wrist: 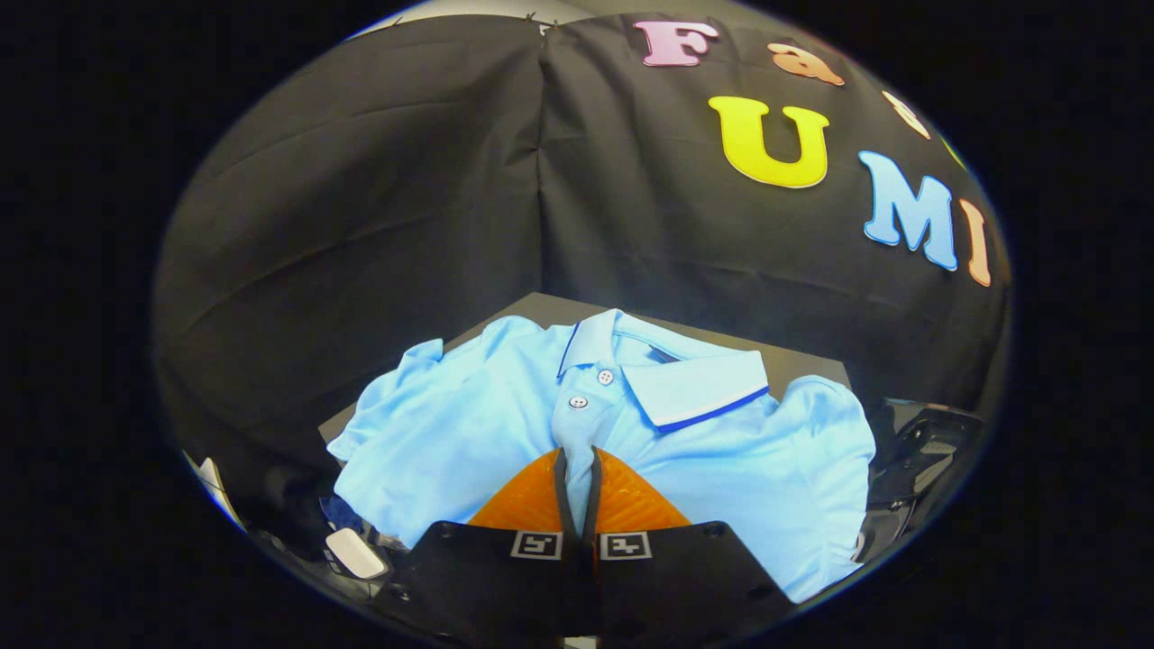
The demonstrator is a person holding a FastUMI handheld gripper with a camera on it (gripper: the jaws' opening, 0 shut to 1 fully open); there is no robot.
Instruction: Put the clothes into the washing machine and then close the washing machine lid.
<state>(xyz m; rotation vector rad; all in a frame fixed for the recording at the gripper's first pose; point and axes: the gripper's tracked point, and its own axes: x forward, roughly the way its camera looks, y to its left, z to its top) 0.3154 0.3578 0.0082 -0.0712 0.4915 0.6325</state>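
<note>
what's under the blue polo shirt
The blue polo shirt lies spread on a dark table, whose far edge shows beyond the collar. The rest is covered. The gripper is nearly shut, pinching the shirt's placket.

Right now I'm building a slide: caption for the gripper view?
Gripper shut on the front placket of a light blue polo shirt lying on a dark table.

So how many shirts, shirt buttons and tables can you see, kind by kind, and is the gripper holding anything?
Shirt: 1
Buttons: 2
Table: 1
Total: 4
The gripper is shut on the shirt placket.
</note>
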